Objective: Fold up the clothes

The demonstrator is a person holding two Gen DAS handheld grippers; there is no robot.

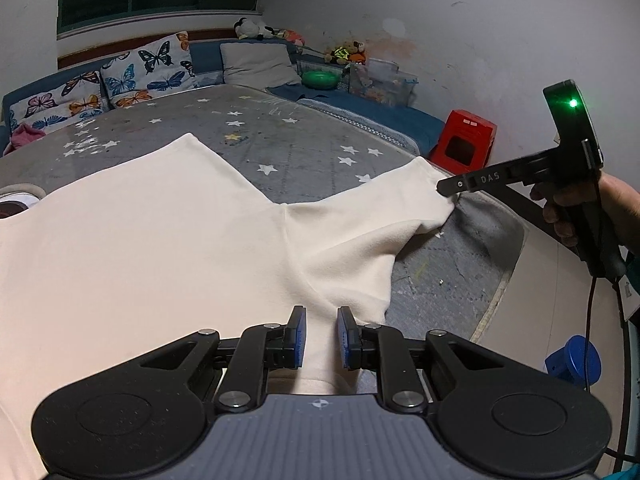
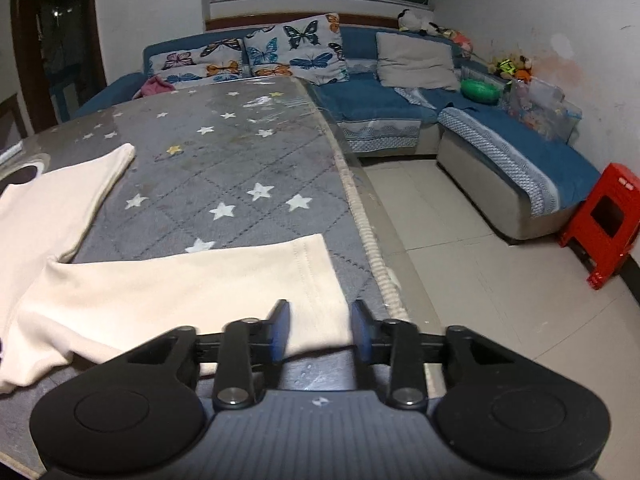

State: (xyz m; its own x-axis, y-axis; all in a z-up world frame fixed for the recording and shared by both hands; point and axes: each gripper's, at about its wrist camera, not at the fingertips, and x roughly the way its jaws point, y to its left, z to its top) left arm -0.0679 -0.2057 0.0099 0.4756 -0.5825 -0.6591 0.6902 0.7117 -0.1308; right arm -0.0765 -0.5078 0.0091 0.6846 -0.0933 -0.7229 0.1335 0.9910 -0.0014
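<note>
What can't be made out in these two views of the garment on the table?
Left wrist view: cream garment runs off the left edge; the left tool covers its near part.
Same view: whether that tool's pads press the fabric is unclear.
Right wrist view: the right tool hides the sleeve's near edge.

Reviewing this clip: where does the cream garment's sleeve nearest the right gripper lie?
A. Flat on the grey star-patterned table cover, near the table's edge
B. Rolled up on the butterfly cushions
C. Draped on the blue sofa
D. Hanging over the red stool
A: the cream sleeve lies spread on the grey star-patterned cover, its hemmed end close to the table's edge, just ahead of the right gripper.
</note>
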